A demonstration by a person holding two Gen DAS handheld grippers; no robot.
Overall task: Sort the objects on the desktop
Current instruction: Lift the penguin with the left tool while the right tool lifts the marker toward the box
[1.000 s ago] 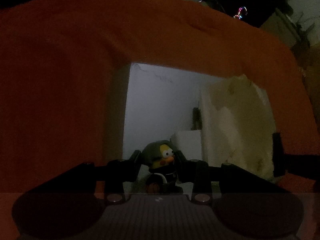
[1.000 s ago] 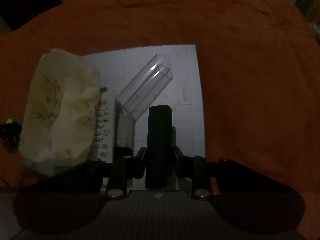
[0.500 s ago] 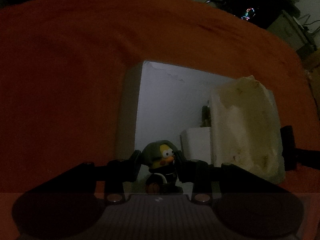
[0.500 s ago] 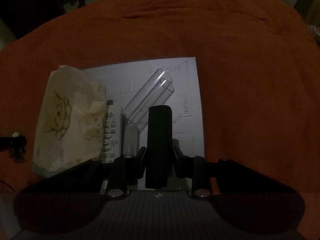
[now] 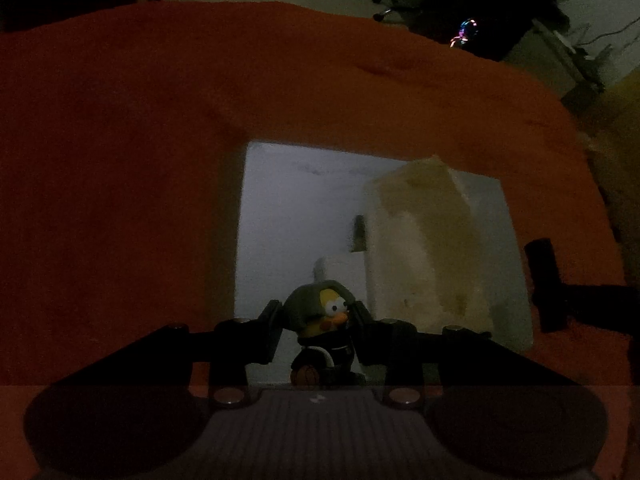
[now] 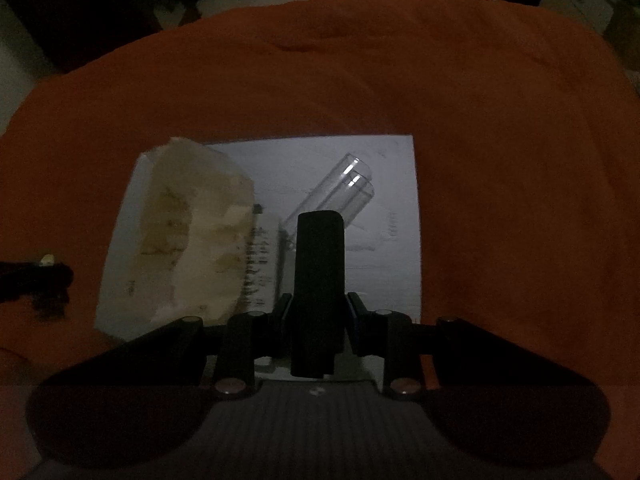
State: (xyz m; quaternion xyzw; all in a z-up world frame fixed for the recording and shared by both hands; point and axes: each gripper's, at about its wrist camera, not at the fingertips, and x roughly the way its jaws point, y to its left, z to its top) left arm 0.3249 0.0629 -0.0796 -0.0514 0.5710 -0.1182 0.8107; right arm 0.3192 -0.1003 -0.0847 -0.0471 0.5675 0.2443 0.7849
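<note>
My left gripper [image 5: 318, 316] is shut on a small duck figurine [image 5: 322, 320] with a green hood and a yellow face, held above a white sheet [image 5: 292, 220] on the orange cloth [image 5: 120, 160]. My right gripper [image 6: 318, 312] is shut on an upright black block [image 6: 320, 276] over the same white sheet [image 6: 392, 264]. On that sheet lie a crumpled cream paper bag [image 6: 192, 240], a clear plastic tube [image 6: 340, 192] and a printed slip [image 6: 262, 264]. The bag [image 5: 420, 248] also shows in the left wrist view.
The orange cloth [image 6: 500, 160] covers the whole table, with bare cloth on every side of the sheet. The other gripper shows as a dark shape at the right edge [image 5: 560, 292] of the left wrist view and at the left edge [image 6: 36, 280] of the right wrist view. Dark room beyond.
Both grippers have risen with their objects; the sheet and the bag look smaller and farther below. Neither grip has altered.
</note>
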